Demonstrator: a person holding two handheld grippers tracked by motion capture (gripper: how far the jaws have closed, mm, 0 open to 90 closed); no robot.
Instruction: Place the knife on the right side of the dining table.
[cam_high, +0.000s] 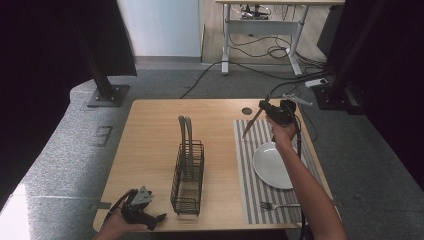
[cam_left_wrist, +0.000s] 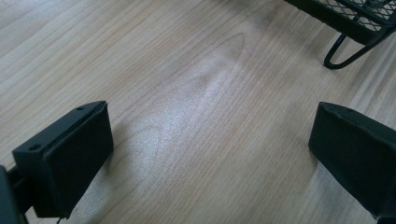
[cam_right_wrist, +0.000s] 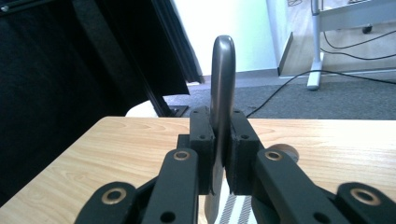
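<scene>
The right tool (cam_high: 267, 107) pinches a knife (cam_high: 251, 124) above the striped mat (cam_high: 247, 165); I think laying it beside the plate (cam_high: 272, 165) comes next; the left tool (cam_high: 150, 220) rests wide open, holding nothing, on the surface (cam_high: 150, 145).

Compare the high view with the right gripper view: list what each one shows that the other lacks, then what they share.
High view alone: the wire caddy mid-table with two grey utensil handles standing in it, the white plate and fork on the striped placemat, and the left claw resting open near the table's front edge. Right gripper view alone: the close grip itself, both jaws pressed flat against a knife with its rounded end pointing up. Shared: the right claw shut on the knife, the wooden table, a strip of placemat, the grey carpet and cables beyond.
</scene>
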